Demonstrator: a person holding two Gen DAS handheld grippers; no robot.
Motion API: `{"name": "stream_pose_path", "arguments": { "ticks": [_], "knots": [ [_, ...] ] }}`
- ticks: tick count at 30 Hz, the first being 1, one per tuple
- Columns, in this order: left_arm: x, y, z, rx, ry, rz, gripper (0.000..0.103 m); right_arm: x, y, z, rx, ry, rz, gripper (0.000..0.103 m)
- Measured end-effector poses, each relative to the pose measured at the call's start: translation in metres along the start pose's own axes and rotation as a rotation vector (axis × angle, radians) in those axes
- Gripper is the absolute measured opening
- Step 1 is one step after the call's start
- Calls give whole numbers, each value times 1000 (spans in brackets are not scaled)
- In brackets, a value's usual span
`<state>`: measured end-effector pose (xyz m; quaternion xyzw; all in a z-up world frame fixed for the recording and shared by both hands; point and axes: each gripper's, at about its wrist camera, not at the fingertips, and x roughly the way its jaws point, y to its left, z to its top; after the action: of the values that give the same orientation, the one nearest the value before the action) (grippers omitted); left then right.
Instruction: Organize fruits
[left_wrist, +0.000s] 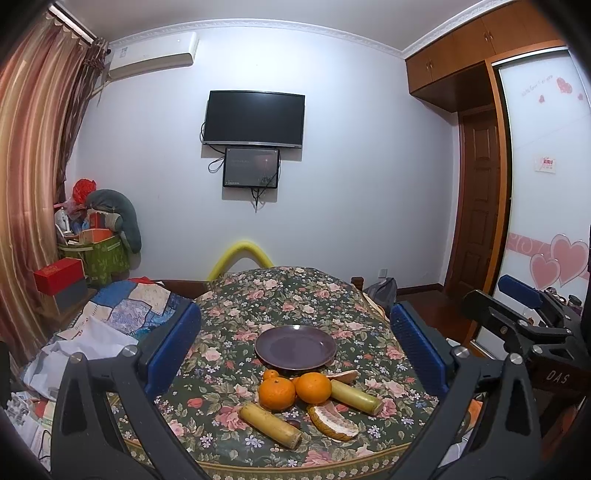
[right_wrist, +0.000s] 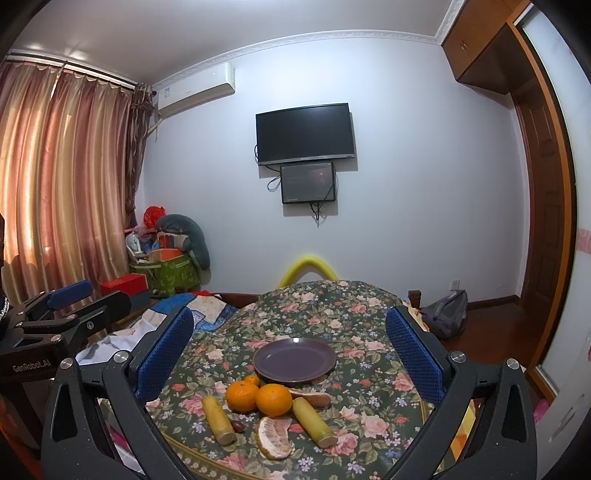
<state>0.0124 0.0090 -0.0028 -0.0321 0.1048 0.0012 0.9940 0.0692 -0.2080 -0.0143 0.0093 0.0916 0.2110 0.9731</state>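
Home bedroom: wardrobe (left_wrist: 476, 40), TV (left_wrist: 254, 119), curtains (left_wrist: 33, 147).

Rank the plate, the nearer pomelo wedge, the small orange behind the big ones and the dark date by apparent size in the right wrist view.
1. plate
2. pomelo wedge
3. small orange
4. dark date, though it looks close to the small orange

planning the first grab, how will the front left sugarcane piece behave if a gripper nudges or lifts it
The front left sugarcane piece is a cylinder lying on its side, so a sideways nudge would probably roll it, perhaps into the orange close behind. It looks stiff and woody, unlikely to bend. Its smooth rind may slip between the pads, so gripping across the middle seems safest.
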Motion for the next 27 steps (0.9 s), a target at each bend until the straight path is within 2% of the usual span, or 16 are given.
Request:
{"name": "stream_pose_path", "arguments": {
  "ticks": [27],
  "knots": [
    [6, -3, -5, 8, 10, -4, 103, 0, -6, 0, 15, 14, 7, 103]
  ]
}}
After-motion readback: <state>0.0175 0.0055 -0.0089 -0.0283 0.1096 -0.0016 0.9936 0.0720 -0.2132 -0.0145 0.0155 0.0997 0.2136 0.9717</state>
